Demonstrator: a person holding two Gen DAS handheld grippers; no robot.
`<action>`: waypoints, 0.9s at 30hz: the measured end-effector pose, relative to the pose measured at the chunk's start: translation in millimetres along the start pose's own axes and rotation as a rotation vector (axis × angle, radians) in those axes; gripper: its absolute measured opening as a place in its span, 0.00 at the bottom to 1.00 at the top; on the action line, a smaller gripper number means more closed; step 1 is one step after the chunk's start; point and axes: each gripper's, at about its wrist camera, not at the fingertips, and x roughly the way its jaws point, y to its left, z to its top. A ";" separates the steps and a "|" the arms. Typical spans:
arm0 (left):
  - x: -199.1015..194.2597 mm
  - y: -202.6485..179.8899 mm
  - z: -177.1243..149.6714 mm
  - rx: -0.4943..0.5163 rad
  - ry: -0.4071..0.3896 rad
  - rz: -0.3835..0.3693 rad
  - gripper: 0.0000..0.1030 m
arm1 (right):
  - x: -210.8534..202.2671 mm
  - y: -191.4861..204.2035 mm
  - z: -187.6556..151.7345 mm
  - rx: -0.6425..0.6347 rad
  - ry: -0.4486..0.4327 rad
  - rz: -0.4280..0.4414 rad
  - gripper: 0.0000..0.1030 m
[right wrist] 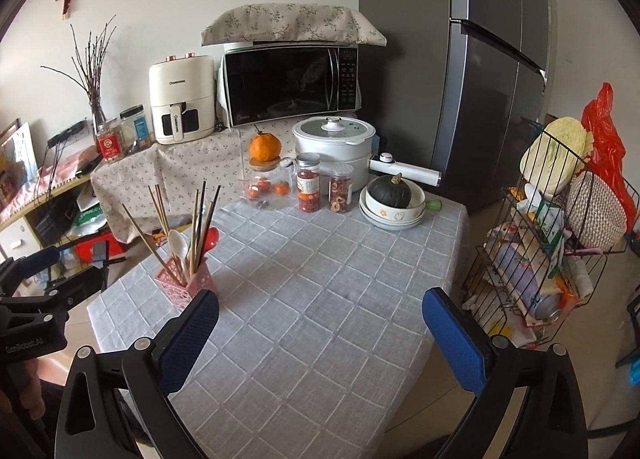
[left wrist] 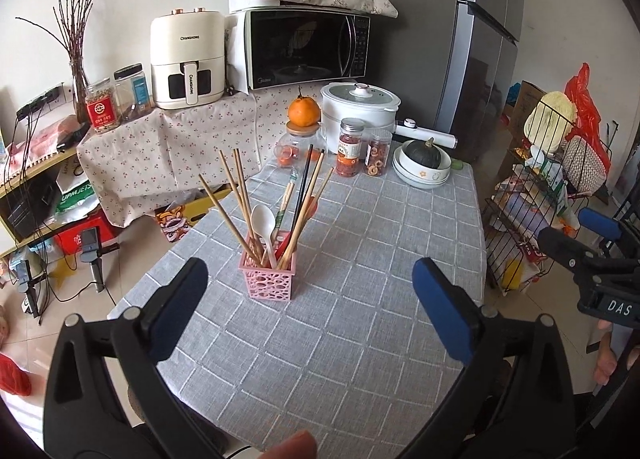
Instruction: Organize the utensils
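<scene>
Both grippers (left wrist: 308,311) (right wrist: 320,333) short of holder (left wrist: 267,277)

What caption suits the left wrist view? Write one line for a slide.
Open left tool above the grey checked tablecloth, facing a pink basket holding chopsticks and a white spoon.

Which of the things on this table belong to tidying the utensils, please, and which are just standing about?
Belongs to the job:
- pink basket
- chopsticks standing in it
- white spoon in it
- left gripper and right gripper, both open and empty

Just standing about:
- orange
- white pot
- two snack jars
- squash in stacked bowls
- microwave
</scene>
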 end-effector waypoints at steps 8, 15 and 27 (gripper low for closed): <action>-0.9 -0.1 -1.9 -0.008 -0.004 0.007 0.99 | 1.2 3.4 1.8 0.006 -0.002 0.013 1.00; -1.9 2.1 -1.8 -0.010 -0.004 0.007 0.99 | 2.9 5.4 2.0 0.011 0.002 0.025 1.00; -2.4 -0.7 -1.1 -0.009 -0.005 0.004 0.99 | 4.5 7.7 3.5 0.023 0.007 0.036 1.00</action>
